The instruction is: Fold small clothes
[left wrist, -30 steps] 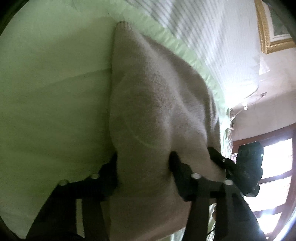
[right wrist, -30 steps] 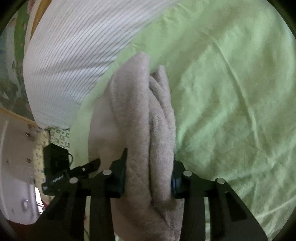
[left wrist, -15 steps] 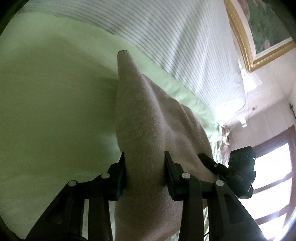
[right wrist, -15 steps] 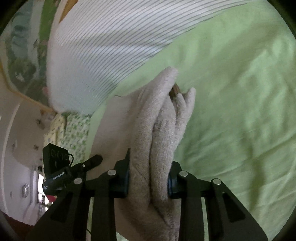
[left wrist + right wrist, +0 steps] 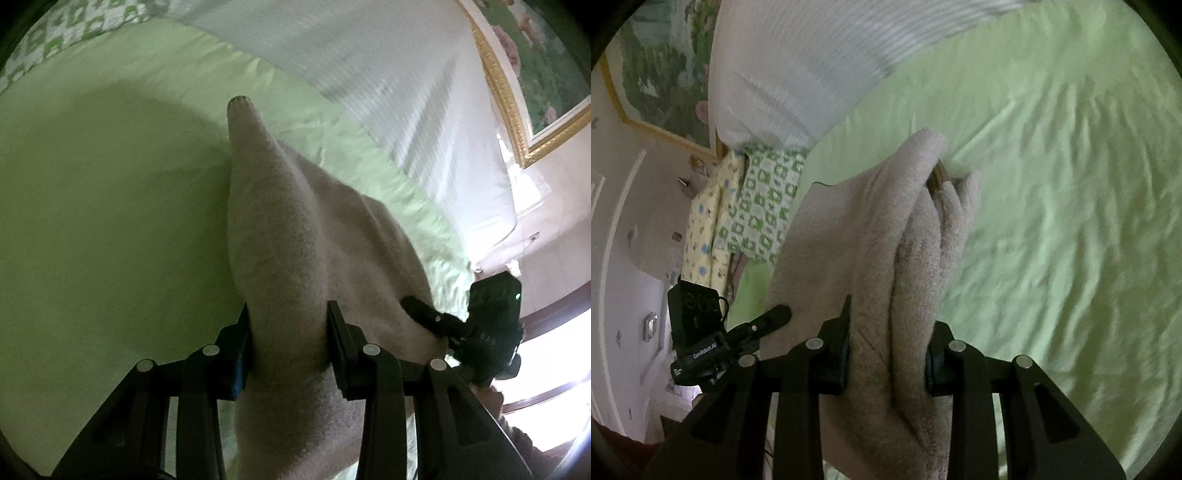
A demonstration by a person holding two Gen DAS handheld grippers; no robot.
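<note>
Your left tongs [image 5: 288, 332] pinch one edge of the beige knit garment [image 5: 295, 236]; your right tongs [image 5: 886, 343] pinch a bunched stack of its layers. The garment hangs stretched between both tongs above the green bed sheet [image 5: 92, 203], its far tip pointing toward the striped white pillow [image 5: 388, 74]. A gold-framed picture [image 5: 535, 74] hangs on the wall behind.
</note>
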